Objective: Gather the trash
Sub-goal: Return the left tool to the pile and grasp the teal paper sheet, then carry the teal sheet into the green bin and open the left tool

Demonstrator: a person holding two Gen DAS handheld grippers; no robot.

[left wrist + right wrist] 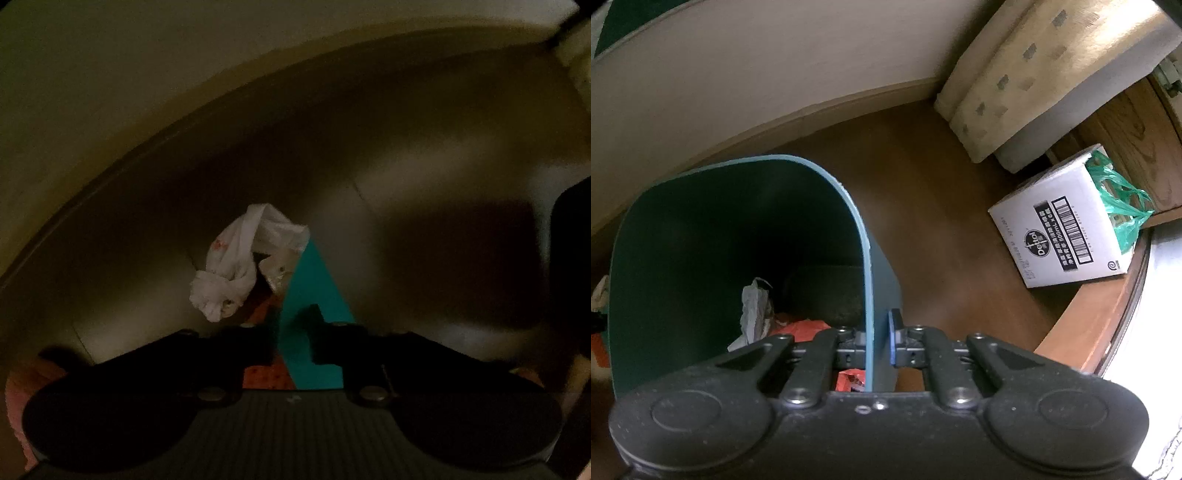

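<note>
— What's the right gripper [877, 341] doing?

— Pinching the teal bin [738, 236] by its wall, one finger inside, one outside, I'd say so it sits steady and open. Red wrappers [803, 328] and paper already lie inside.

— And your left?

— My left gripper [293, 332] is clamped on a teal edge, probably the same bin. The crumpled white tissue [240, 262] lies on the dark floor [424, 184], just ahead and left of those fingertips
</note>
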